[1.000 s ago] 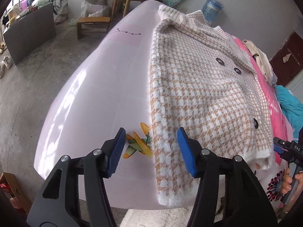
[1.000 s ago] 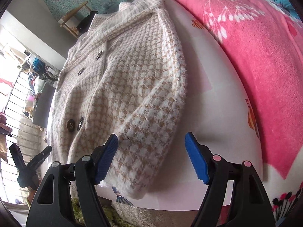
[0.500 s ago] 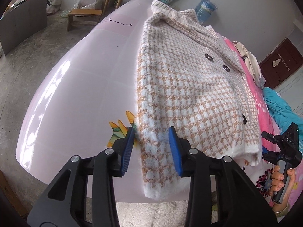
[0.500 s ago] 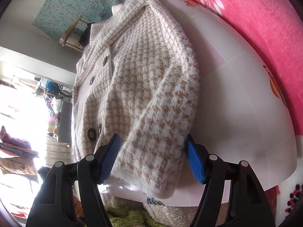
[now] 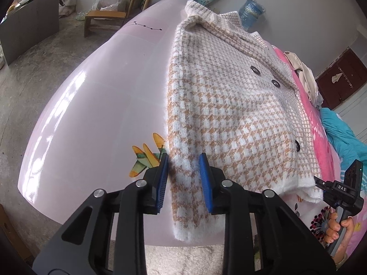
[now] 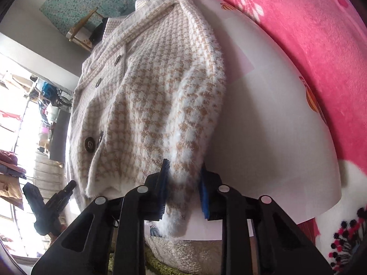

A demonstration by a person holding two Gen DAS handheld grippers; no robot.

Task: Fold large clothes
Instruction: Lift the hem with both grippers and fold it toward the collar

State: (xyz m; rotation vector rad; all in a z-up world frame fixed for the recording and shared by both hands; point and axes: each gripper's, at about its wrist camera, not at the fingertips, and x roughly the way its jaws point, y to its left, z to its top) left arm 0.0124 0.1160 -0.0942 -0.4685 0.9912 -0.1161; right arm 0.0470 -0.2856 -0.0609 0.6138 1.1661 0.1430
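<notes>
Houndstooth coat (image 5: 229,105), tan and white, lies button side up on a pale pink board (image 5: 91,114); its collar is at the far end and its hem at the near edge.

Left wrist view, left to right:
- Floor, a wooden stool (image 5: 101,20) and a grey panel (image 5: 29,29) occupy the far left, curved by the lens.
- A leaf print (image 5: 146,158) on the board is partly covered by the left gripper (image 5: 184,178).
- The left gripper's blue pads (image 5: 204,181) are narrowed onto the coat's left sleeve near its cuff. The fabric fills the gap between them. The sleeve end hangs over the board edge.
- Three dark buttons (image 5: 275,83) show on the front panel.
- At the far right, the other gripper's black body and the hand holding it are cut off by the picture edge. Its fingers are hidden behind the coat hem.

Right wrist view, left to right:
- Overexposed window light washes out the left background.
- The coat (image 6: 160,91) fills the centre.
- The right gripper (image 6: 183,183) is closed narrow on the right sleeve cuff. Fuzzy pile partly hides the right pad.
- A pink floral blanket (image 6: 309,45) lies to the right.
</notes>
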